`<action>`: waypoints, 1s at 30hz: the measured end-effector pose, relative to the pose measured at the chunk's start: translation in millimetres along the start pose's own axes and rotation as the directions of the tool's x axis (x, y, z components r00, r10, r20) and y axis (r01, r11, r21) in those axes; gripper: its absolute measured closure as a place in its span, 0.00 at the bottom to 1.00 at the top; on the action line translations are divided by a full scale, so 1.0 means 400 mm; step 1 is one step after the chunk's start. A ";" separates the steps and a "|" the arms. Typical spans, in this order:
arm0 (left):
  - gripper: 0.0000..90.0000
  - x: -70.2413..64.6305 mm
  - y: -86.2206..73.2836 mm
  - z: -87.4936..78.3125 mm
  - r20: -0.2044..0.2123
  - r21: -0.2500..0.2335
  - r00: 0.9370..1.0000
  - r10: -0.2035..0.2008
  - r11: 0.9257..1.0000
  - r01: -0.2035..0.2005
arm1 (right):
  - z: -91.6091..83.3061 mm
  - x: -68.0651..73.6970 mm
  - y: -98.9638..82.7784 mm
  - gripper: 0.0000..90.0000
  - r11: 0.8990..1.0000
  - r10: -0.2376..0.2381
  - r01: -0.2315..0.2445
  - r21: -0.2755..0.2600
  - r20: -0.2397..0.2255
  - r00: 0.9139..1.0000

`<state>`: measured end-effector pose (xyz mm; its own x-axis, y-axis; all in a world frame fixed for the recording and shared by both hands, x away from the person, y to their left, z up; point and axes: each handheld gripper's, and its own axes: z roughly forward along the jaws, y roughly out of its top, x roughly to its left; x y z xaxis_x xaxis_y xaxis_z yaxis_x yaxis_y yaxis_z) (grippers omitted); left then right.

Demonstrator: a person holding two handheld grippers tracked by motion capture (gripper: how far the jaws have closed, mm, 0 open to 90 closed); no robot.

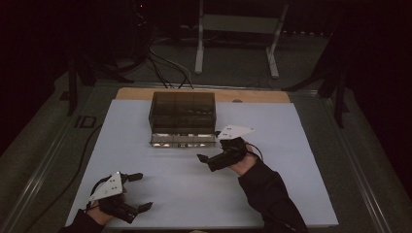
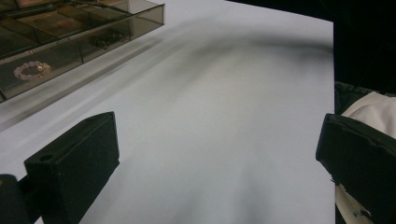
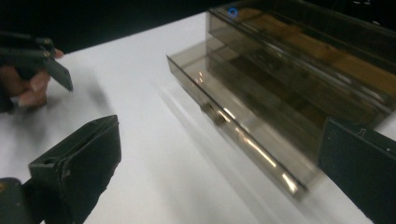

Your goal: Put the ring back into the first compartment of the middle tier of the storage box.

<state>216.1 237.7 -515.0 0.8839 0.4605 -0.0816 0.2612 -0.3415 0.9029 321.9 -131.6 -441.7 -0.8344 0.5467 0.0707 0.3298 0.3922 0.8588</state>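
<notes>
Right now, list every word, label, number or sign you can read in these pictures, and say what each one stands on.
There is no readable text.
The smoked transparent plastic drawer box bears no label on its walls or on its pulled-out bottom drawer.
The small blue ring mark on the box's top corner is a sign, not letters.
The grey three-cornered plates carry holes, no print.
The white table sheet is blank.

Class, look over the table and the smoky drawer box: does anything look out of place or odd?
One thing stands out: the bottom drawer of the drawer box is pulled partly out, while those above sit flush. A pale bead bracelet lies in it. Nothing looks spilled or damaged.
</notes>
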 end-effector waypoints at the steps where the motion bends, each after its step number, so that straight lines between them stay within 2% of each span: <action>1: 0.01 0.000 0.000 0.000 0.000 0.001 1.000 0.000 1.000 0.000 | -0.009 -0.004 -0.010 0.00 1.000 0.001 -0.001 -0.003 0.005 1.000; 9: 0.01 -0.001 0.000 0.001 0.001 0.001 1.000 0.000 1.000 0.000 | -0.068 -0.028 -0.091 0.00 0.999 0.034 -0.034 0.001 0.035 0.999; 17: 0.01 -0.001 0.000 0.000 0.001 0.001 1.000 0.000 1.000 0.000 | -0.129 -0.036 -0.177 0.00 0.999 0.053 -0.052 -0.015 0.066 0.996; 20: 0.01 -0.001 0.000 0.000 0.000 0.003 1.000 0.000 1.000 0.000 | -0.153 -0.036 -0.212 0.00 0.997 0.079 -0.078 -0.021 0.080 0.994; 24: 0.01 -0.001 0.000 0.000 0.000 0.006 1.000 0.002 1.000 -0.002 | -0.185 -0.040 -0.255 0.00 0.990 0.140 -0.137 -0.030 0.111 0.984; 26: 0.01 -0.002 0.000 0.000 0.000 0.006 1.000 0.003 1.000 -0.003 | -0.193 -0.042 -0.264 0.00 0.989 0.148 -0.145 -0.029 0.121 0.982; 27: 0.01 -0.002 0.001 0.000 0.000 0.006 1.000 0.002 1.000 -0.002 | -0.213 -0.045 -0.286 0.00 0.985 0.174 -0.172 -0.025 0.141 0.975; 30: 0.01 -0.001 0.001 -0.001 0.000 0.005 1.000 0.001 1.000 -0.001 | -0.237 -0.048 -0.318 0.00 0.979 0.204 -0.203 -0.022 0.157 0.966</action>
<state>215.6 237.4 -514.4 0.8841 0.4604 -0.0806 0.2621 -0.3456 0.9010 254.2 -262.3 -504.1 -0.6698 0.7243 0.1638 0.4824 0.2567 0.8375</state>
